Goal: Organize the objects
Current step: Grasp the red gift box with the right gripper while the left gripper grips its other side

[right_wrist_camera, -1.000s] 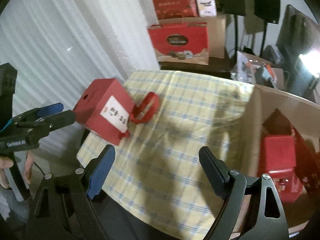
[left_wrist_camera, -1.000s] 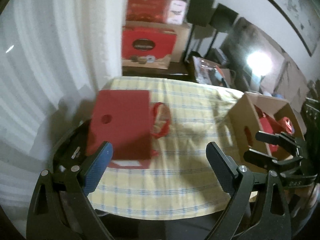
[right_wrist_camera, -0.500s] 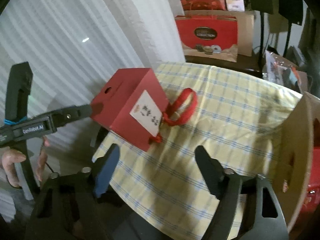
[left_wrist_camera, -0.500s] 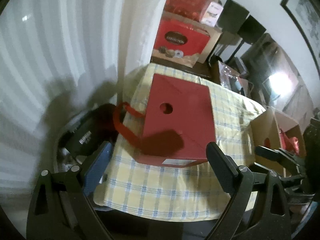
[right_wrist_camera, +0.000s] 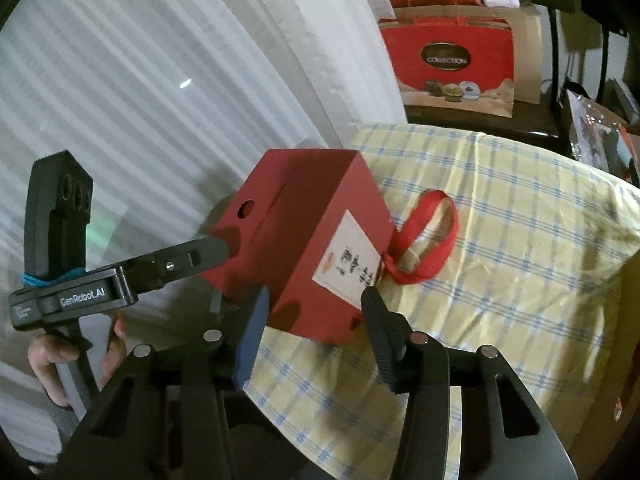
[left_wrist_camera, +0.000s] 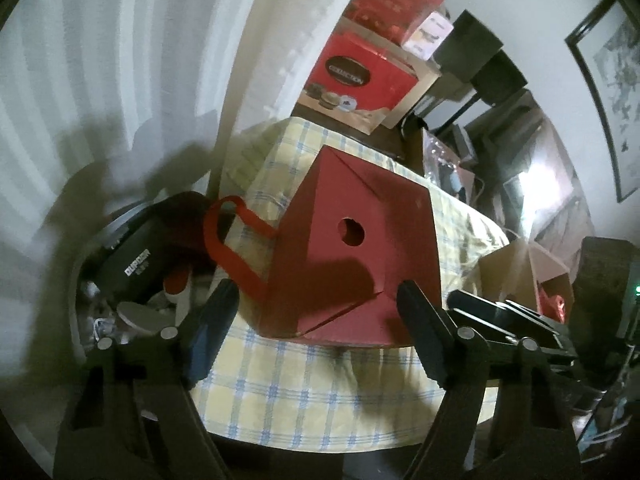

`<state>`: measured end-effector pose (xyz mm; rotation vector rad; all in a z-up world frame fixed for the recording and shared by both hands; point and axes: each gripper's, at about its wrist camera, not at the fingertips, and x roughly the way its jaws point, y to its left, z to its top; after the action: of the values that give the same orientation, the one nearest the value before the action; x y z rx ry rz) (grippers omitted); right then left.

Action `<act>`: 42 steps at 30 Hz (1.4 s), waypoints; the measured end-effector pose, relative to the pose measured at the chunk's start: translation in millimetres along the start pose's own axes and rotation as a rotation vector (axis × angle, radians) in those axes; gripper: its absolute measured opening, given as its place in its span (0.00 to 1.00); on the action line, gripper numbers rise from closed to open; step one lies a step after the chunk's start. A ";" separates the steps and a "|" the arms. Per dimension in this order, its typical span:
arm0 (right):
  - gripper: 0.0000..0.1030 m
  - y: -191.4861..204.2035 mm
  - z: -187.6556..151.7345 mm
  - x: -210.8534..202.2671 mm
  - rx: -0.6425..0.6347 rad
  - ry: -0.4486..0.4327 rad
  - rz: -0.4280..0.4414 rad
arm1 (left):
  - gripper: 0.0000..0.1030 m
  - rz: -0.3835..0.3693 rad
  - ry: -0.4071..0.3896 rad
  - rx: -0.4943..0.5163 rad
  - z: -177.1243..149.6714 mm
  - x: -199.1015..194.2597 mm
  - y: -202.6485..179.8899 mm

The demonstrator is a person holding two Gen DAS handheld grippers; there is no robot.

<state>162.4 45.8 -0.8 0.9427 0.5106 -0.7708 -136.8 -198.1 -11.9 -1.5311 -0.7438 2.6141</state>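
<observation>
Two tongs closing around red gift box (right_wrist_camera: 304,232), left gripper (left_wrist_camera: 316,312) and right gripper (right_wrist_camera: 312,312) flanking its lower corners, pads not yet pressing

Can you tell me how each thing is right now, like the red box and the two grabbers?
Red box: closed, lying on its side on the tablecloth.
Red ribbon handle: flopped on the cloth.
Left gripper: jaws closing around the box.
Right gripper: jaws closing around the box's corner.

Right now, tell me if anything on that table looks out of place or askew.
The red gift box lies tipped on its side at the corner of the checked tablecloth, its round-holed end hanging past the edge and its red ribbon handle flopped on the cloth. Nothing looks spilled or damaged.
</observation>
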 end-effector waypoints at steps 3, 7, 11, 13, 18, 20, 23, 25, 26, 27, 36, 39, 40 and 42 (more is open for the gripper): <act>0.49 0.9 1.6 2.8 0.008 0.000 0.013 | 0.76 -0.006 0.008 -0.001 2.9 4.4 -0.2; 0.49 0.2 0.9 2.5 0.013 -0.001 0.023 | 0.71 -0.020 0.026 0.002 2.0 12.0 -1.6; 0.49 -2.0 -2.8 2.2 0.019 -0.006 0.039 | 0.70 -0.041 0.019 0.014 -5.9 12.8 -4.1; 0.49 -1.9 -4.7 1.0 0.021 -0.011 0.042 | 0.70 -0.060 0.025 0.019 -10.2 12.8 -5.7; 0.49 -0.8 -12.5 -7.5 0.013 -0.033 0.011 | 0.69 -0.031 0.012 0.078 -22.7 7.7 -24.6; 0.49 -2.2 -15.4 -11.6 0.013 -0.040 -0.007 | 0.68 -0.009 0.002 0.106 -26.4 6.2 -34.3; 0.49 -9.0 -22.4 -21.8 0.019 -0.050 -0.032 | 0.66 0.023 -0.014 0.157 -32.4 2.2 -52.7; 0.49 -16.1 -27.5 -28.6 0.029 -0.055 -0.054 | 0.66 0.006 -0.022 0.185 -36.9 -3.2 -67.3; 0.49 -20.3 -29.4 -31.7 0.037 -0.058 -0.068 | 0.66 -0.006 -0.023 0.192 -38.5 -4.9 -71.7; 0.48 -25.4 -32.2 -35.3 0.045 -0.058 -0.088 | 0.66 -0.033 -0.018 0.201 -40.1 -7.0 -79.7; 0.46 -74.3 -58.4 -58.3 0.158 -0.066 -0.192 | 0.72 -0.144 0.006 0.179 -34.2 -10.3 -103.3; 0.45 -85.9 -63.2 -65.3 0.189 -0.087 -0.183 | 0.78 -0.121 -0.011 0.128 -24.0 -6.1 -89.5; 0.45 -89.9 -64.0 -66.8 0.202 -0.093 -0.171 | 0.79 -0.111 -0.010 0.116 -21.5 -2.3 -85.4; 0.46 -96.5 -64.7 -71.7 0.226 -0.113 -0.171 | 0.79 -0.091 0.009 0.090 -19.1 8.4 -76.2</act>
<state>38.6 92.5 -34.4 1.0664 0.4144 -1.0462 -141.7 -121.1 4.8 -1.4489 -0.6686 2.5366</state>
